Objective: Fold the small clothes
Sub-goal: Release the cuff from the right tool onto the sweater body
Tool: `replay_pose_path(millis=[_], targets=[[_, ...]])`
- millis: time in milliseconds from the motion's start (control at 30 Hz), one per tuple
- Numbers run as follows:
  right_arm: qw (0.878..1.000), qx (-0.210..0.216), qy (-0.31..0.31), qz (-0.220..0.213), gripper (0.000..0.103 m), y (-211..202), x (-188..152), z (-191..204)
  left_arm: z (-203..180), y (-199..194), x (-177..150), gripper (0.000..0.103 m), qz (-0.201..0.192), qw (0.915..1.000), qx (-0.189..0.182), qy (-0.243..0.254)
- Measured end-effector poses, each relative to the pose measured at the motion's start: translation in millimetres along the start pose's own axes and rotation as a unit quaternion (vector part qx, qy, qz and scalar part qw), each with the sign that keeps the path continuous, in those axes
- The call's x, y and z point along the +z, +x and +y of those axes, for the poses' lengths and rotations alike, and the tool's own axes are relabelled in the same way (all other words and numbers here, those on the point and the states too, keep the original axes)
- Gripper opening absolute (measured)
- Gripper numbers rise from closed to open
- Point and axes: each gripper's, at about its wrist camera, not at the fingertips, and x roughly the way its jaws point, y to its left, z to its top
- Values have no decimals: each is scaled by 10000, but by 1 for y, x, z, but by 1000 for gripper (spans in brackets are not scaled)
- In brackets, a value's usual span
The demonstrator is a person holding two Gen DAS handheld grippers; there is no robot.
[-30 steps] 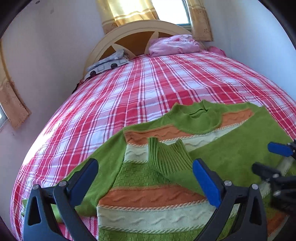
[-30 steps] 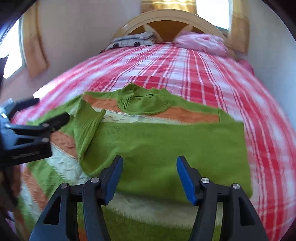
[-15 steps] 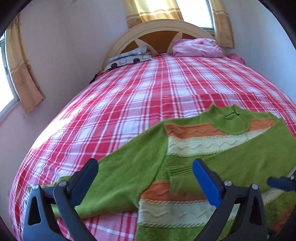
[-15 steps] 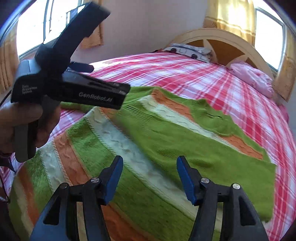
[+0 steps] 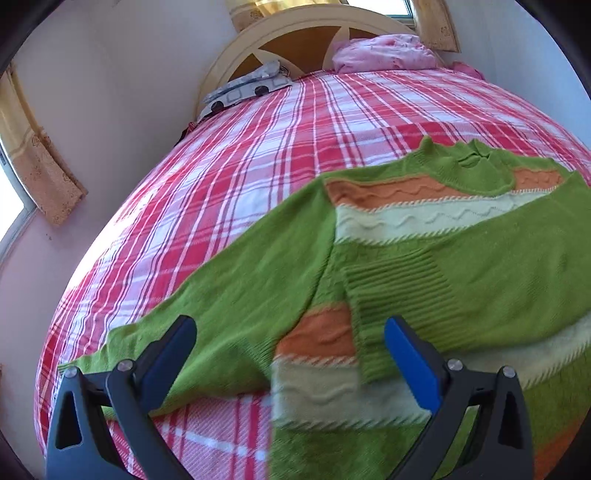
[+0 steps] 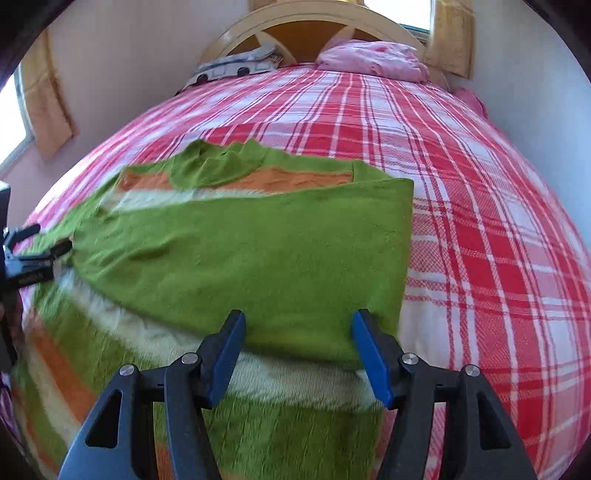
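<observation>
**Left wrist view: one sleeve folded, one still sprawled across the plaid**

Left wrist view shows your left gripper (image 5: 288, 360) with its jaws spread wide and nothing between them, poised over the green sweater (image 5: 461, 266) where the unfolded sleeve (image 5: 236, 295) runs out toward the bed's edge. Your right gripper (image 6: 297, 350) stands about half open, also empty, above the sleeve already folded across the chest (image 6: 258, 254).

The sweater lies flat, collar toward the headboard (image 6: 310, 33), on the red-and-white plaid bedspread (image 6: 498, 221).

Risks from here:

1. Bite too deep and you are likely to pinch the bedspread along with the knit; the plaid weave sits directly beneath the sleeve.
2. The folded sleeve's ribbed cuff (image 5: 399, 299) rests loose on the body. Dragging the other sleeve over it could roll it back open.
3. Soft, stretchy knit sags when lifted by 1 point, so the fold line may skew.

Materials: thick, slightly fuzzy knit in lime green, with orange and cream bands carrying raised wavy cabling and twisted edging; a ribbed collar (image 5: 472, 162) and cuff. The bedspread is a coarser flat weave. A pink pillow (image 5: 384, 51) and a grey patterned cloth (image 5: 247, 88) sit well apart at the headboard.
</observation>
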Motion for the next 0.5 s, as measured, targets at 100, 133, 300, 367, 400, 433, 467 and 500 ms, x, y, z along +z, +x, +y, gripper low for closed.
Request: replay_pose_path(millis=[100, 133, 300, 367, 400, 433, 467, 500], targets=[[9999, -22, -154, 62, 62, -15, 7, 19, 28, -9, -13, 103, 12, 9994, -231, -271], [9996, -119, -242, -97, 62, -22, 14, 30, 41, -12, -18, 103, 12, 9990, -217, -398], [9986, 105, -424, -295, 62, -7, 41, 77, 101, -17, -44, 103, 62, 9943, 142, -1054], [9991, -15, -394, -133, 62, 17, 49, 97, 125, -15, -56, 103, 151, 9908, 383, -1292], [9991, -29, -408, -95, 62, 27, 50, 105, 137, -14, -63, 103, 202, 9887, 480, -1405], [9990, 33, -435, -18, 62, 34, 50, 112, 147, -12, -68, 103, 269, 9869, 546, -1497], [9987, 131, -474, 121, 62, 44, 48, 121, 159, -11, -75, 103, 341, 9846, 595, -1610], [9986, 122, -501, 145, 62, 48, 43, 130, 170, -9, -82, 103, 401, 9818, 643, -1739]])
